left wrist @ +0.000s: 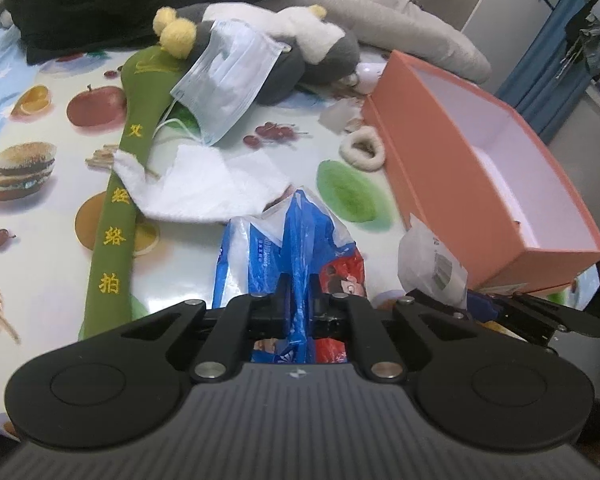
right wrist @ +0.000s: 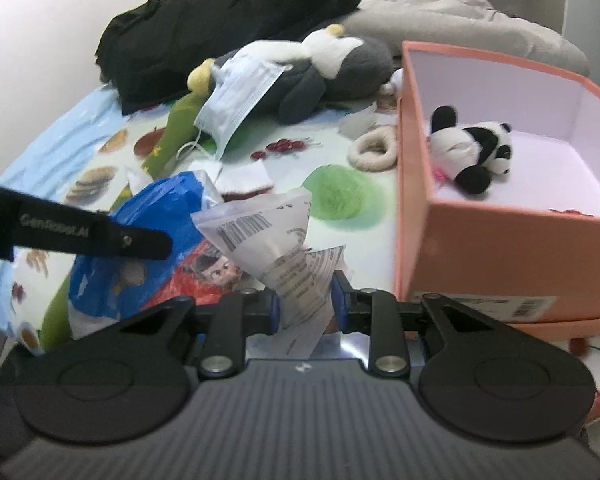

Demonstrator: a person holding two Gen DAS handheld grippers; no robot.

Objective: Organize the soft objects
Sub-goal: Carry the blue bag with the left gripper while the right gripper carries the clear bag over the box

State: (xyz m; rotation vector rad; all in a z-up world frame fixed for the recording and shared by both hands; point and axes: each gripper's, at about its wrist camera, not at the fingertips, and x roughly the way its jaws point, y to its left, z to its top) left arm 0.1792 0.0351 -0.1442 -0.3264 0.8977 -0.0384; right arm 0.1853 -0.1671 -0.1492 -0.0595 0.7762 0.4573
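My left gripper is shut on a crumpled blue and white plastic bag with a red cartoon print, low in the left wrist view. In the right wrist view the same blue bag sits at the left under a black left finger. My right gripper is shut on a white plastic packet printed with a barcode; the same white packet shows at the right of the left wrist view. An orange box stands to the right, with a panda plush inside.
On the fruit-print cloth lie a grey penguin plush, a face mask, a green fabric stick, a white tissue and a white fluffy ring. Black clothing and a grey cushion lie behind.
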